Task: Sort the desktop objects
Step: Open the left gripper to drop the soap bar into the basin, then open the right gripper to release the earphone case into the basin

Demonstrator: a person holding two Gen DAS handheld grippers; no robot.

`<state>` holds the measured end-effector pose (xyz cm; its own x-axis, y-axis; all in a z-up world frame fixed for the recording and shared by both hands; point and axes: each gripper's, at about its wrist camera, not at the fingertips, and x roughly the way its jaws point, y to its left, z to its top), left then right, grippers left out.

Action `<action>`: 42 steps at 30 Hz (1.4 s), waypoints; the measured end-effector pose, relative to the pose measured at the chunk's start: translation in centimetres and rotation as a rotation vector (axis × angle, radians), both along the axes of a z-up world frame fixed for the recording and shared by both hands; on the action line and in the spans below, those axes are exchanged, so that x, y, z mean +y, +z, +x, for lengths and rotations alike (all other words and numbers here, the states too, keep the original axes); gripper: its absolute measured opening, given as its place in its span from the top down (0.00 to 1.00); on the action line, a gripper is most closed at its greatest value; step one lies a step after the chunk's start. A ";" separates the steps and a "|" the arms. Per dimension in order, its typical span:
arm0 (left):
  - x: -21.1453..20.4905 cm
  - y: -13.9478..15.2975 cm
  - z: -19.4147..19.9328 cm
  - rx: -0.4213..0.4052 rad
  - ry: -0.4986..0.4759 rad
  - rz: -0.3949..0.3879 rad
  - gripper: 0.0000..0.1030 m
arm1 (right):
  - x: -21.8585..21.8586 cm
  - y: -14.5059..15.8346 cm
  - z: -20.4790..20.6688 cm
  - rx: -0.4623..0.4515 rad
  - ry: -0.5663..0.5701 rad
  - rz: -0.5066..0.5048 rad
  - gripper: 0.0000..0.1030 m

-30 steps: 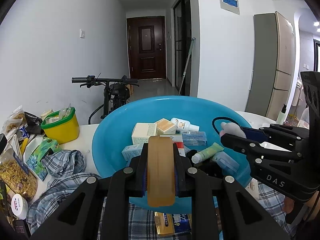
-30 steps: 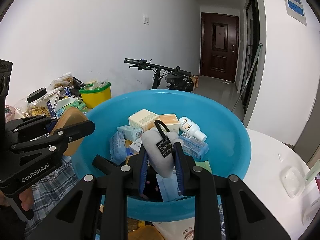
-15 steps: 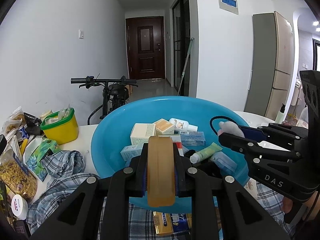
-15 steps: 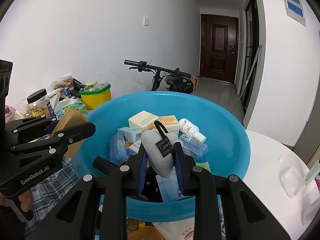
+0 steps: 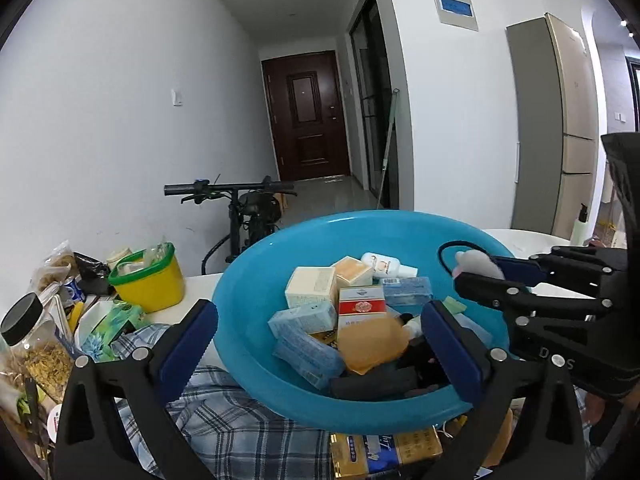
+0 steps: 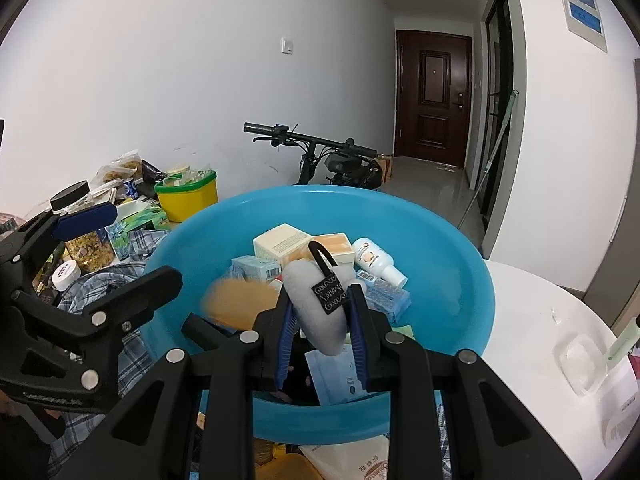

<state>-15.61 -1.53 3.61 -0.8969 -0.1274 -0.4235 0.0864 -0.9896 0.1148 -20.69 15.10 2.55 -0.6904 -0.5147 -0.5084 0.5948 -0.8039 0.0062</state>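
A blue basin point(image 5: 256, 264) point(image 6: 460, 248) holds several small boxes, a white bottle point(image 6: 376, 262) and tubes. My left gripper point(image 5: 318, 320) point(image 6: 136, 246) hovers over the basin's near rim; its jaws are opening and the pads press on nothing. A flat tan piece point(image 5: 368, 344) lies loose among the boxes below them and shows blurred point(image 6: 240, 300) in the right wrist view. My right gripper point(image 6: 320, 312) point(image 5: 480, 272) is shut on a grey plush pouch point(image 6: 316, 320) point(image 5: 476, 262) with a black loop and tag, held above the basin's right side.
A yellow tub with a green rim point(image 5: 148, 284), a black-lidded jar point(image 5: 24, 332) and snack bags crowd the left. A plaid cloth point(image 5: 224, 420) and a gold-and-blue carton point(image 5: 384, 448) lie under the basin's near edge. A white table point(image 6: 540, 320) extends right. A bicycle point(image 5: 244, 208) stands behind.
My left gripper was shut on the tan piece; its jaws have now spread wide and the piece has dropped into the basin. The right gripper still holds the grey pouch in the same place.
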 end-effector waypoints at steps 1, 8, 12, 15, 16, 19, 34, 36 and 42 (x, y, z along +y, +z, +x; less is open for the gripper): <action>0.0 -0.2 -0.2 -0.003 0.005 0.000 0.00 | -0.1 0.0 0.0 0.001 0.001 0.003 0.77; -0.3 -0.7 -0.4 -0.020 0.013 -0.013 0.00 | -0.1 -0.2 -0.1 -0.006 0.004 0.009 0.77; -0.5 -0.9 -0.3 -0.041 -0.005 0.015 0.00 | -0.1 -0.2 -0.1 -0.007 0.005 0.009 0.77; -0.5 -1.1 -0.3 -0.051 0.004 0.014 0.00 | -0.3 -0.3 0.0 -0.008 0.009 0.011 0.77; -0.6 -1.1 -0.3 -0.049 0.004 0.017 0.00 | -0.3 -0.3 0.0 -0.008 0.011 0.012 0.77; -0.7 -1.0 -0.1 -0.048 -0.010 0.040 0.00 | -0.6 -0.4 0.0 -0.015 0.016 0.016 0.77; -1.4 -0.8 -0.3 -0.059 -0.007 0.083 0.00 | -0.9 -0.6 -0.1 -0.017 0.018 0.020 0.77; -1.4 -0.7 -0.3 -0.060 -0.010 0.086 0.00 | -0.8 -0.6 -0.1 -0.019 0.020 0.015 0.77; -1.4 -0.8 -0.3 -0.065 -0.012 0.083 0.00 | -1.0 -0.7 0.0 -0.020 0.026 0.018 0.77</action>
